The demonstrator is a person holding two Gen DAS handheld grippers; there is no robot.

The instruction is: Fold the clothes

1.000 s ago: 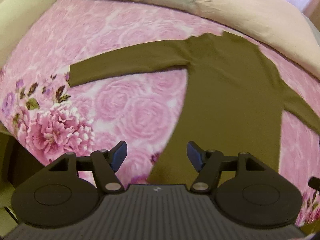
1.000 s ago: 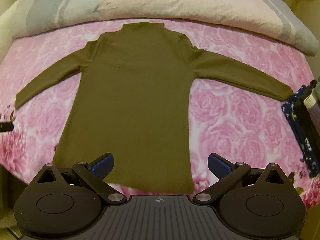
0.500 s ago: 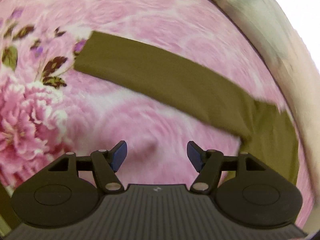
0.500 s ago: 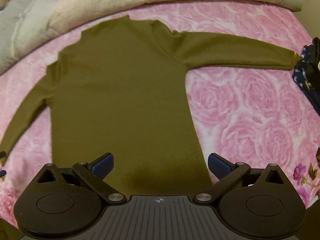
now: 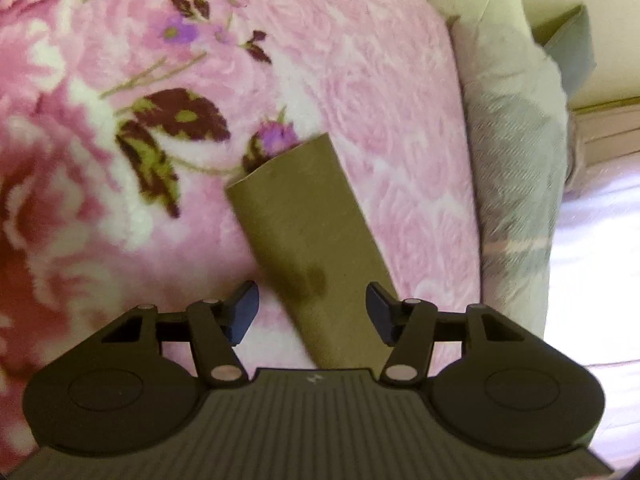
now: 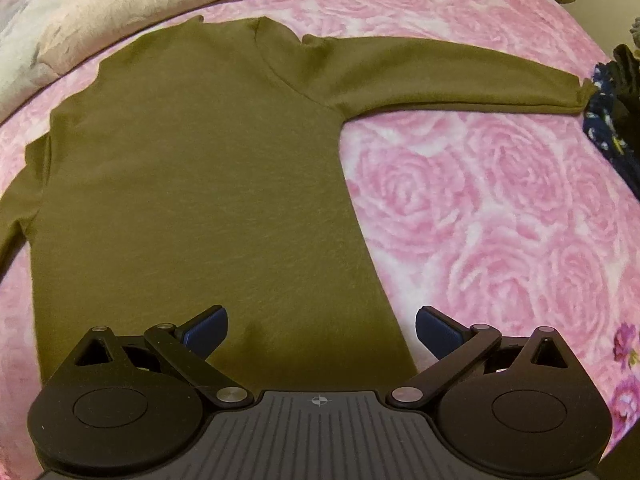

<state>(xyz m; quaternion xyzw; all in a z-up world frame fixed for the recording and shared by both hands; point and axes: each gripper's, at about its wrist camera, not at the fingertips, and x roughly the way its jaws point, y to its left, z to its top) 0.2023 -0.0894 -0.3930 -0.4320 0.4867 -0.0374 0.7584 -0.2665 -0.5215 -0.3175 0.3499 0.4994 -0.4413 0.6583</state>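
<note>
Flat on the bed: an olive long-sleeved top, both tongs open above it.

Straight ahead of the left tongs (image 5: 313, 307), whose jaws stand apart and hold nothing, the sleeve (image 5: 304, 236) runs away between them, its cuff on the pink rose blanket (image 5: 384, 104). Wider open and also empty, the right tongs (image 6: 321, 330) hang over the hem of the olive top (image 6: 192, 184); its other sleeve (image 6: 448, 76) stretches off to their right towards a dark patterned cloth (image 6: 608, 136). A pale quilt (image 6: 120, 4) lies beyond.

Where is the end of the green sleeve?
In the left wrist view, the sleeve cuff lies flat on the pink flowery blanket, ahead of the open left gripper.
</note>
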